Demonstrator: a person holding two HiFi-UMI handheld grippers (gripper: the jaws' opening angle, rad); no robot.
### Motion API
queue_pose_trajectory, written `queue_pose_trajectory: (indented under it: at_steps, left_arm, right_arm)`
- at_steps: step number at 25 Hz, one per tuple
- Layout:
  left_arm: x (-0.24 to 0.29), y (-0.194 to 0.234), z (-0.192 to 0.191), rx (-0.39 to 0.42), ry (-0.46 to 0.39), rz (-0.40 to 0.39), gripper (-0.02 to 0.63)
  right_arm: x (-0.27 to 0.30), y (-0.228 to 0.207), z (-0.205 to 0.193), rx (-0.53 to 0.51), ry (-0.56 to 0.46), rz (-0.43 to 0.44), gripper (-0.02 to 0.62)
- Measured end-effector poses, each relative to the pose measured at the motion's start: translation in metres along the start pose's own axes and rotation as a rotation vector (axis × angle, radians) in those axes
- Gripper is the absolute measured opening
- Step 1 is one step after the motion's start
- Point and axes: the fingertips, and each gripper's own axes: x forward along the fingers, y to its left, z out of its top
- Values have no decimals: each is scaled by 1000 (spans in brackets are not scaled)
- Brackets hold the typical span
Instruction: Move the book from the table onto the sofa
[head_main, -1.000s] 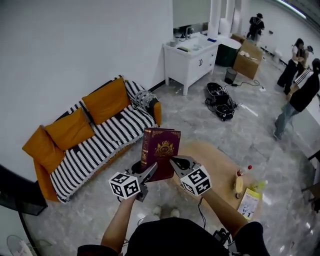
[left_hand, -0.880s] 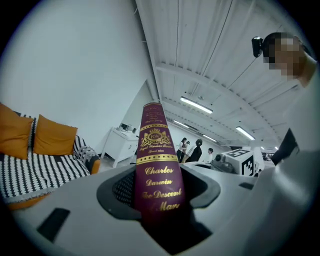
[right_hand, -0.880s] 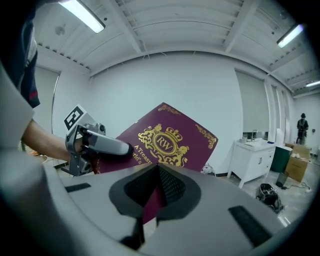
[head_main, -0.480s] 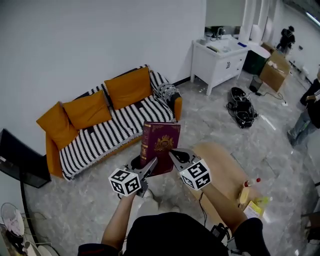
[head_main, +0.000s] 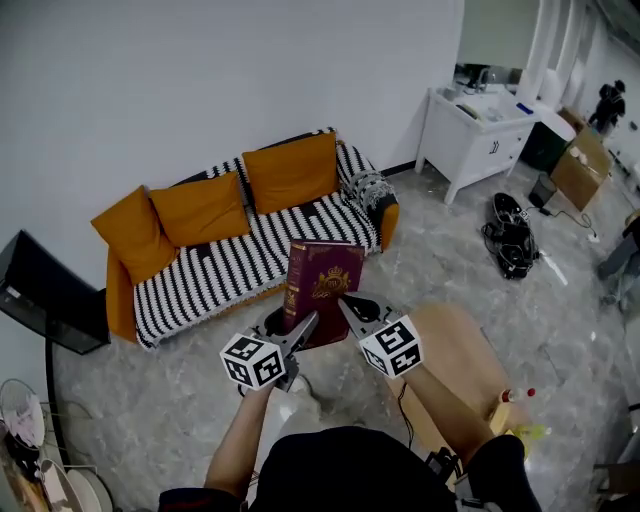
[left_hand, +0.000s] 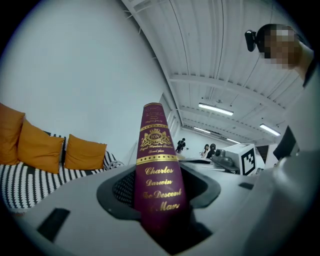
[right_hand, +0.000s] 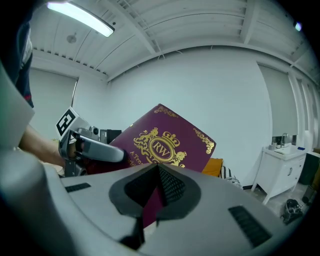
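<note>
A maroon book (head_main: 322, 283) with a gold crest stands upright in the air in front of me, held by both grippers. My left gripper (head_main: 300, 331) is shut on its spine (left_hand: 159, 170) from the lower left. My right gripper (head_main: 349, 312) is shut on the thin edge of the cover (right_hand: 165, 135) from the lower right. The sofa (head_main: 235, 265), black-and-white striped with orange cushions (head_main: 292, 170), stands against the wall just beyond the book. The round wooden table (head_main: 462, 352) is behind my right arm.
A black screen (head_main: 45, 298) on a stand is left of the sofa. A white cabinet (head_main: 482, 132), a black heap of cables (head_main: 512, 236), a cardboard box (head_main: 576, 170) and a person (head_main: 608, 100) are at the far right. A bottle (head_main: 511, 404) stands on the table.
The view has swung left, so the sofa now lies straight ahead and closer to the book. Both grippers have travelled with the book, still holding it upright.
</note>
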Motion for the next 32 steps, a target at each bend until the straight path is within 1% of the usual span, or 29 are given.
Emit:
queue_pose_trajectory:
  at_steps: [5, 13, 15, 19, 27, 32]
  left_arm:
    - [9, 50, 21, -6, 3, 13, 236]
    - [10, 128, 64, 1, -4, 6, 236]
    - [8, 147, 71, -17, 1, 1, 236]
    - [3, 204, 95, -62, 6, -8, 236]
    - [4, 218, 94, -36, -2, -22, 236]
    - [5, 232, 87, -43, 2, -13, 236]
  right_arm:
    - [53, -12, 18, -5, 10, 9, 15]
    - [132, -24, 45, 5, 12, 0, 15]
    - [150, -24, 50, 12, 19, -8, 15]
    - [208, -21, 70, 16, 48, -11, 15]
    - [226, -21, 66, -12, 39, -9, 15]
    - [240, -21, 63, -12, 39, -3, 15]
